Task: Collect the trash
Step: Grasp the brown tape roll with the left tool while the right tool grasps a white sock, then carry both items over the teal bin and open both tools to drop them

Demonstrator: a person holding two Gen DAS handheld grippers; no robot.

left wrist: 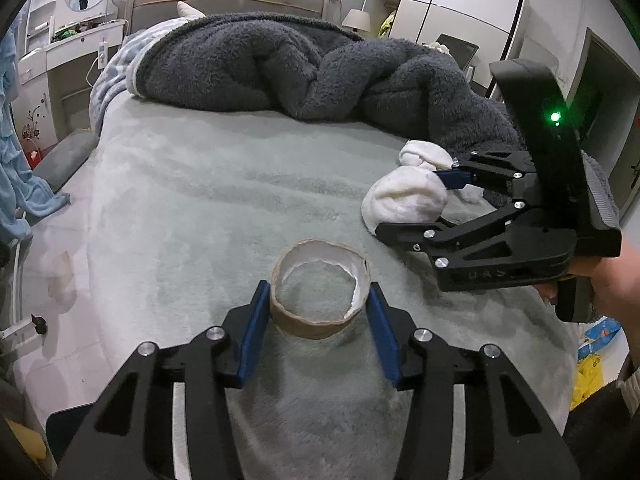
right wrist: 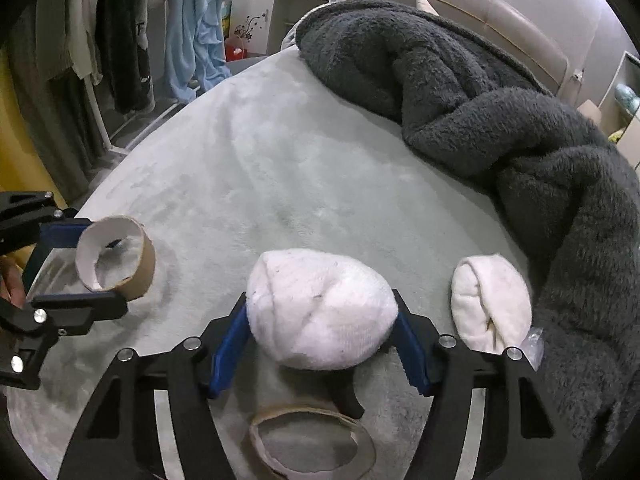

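Observation:
A brown cardboard tape ring [left wrist: 319, 290] lies on the pale green bed cover, between the blue pads of my left gripper [left wrist: 318, 300]; the jaws are open around it, pads at its sides. It also shows in the right wrist view [right wrist: 116, 258]. My right gripper [right wrist: 320, 320] is open around a white balled sock [right wrist: 320, 308], which also shows in the left wrist view [left wrist: 404, 200]. A second white balled sock [right wrist: 492, 300] lies to its right. Another cardboard ring [right wrist: 312, 440] lies under the right gripper.
A dark grey fleece blanket [left wrist: 320, 64] is bunched across the far side of the bed [left wrist: 200, 184]. Clothes hang on a rack [right wrist: 120, 40] at the left. A small clear wrapper [right wrist: 534, 344] lies by the second sock.

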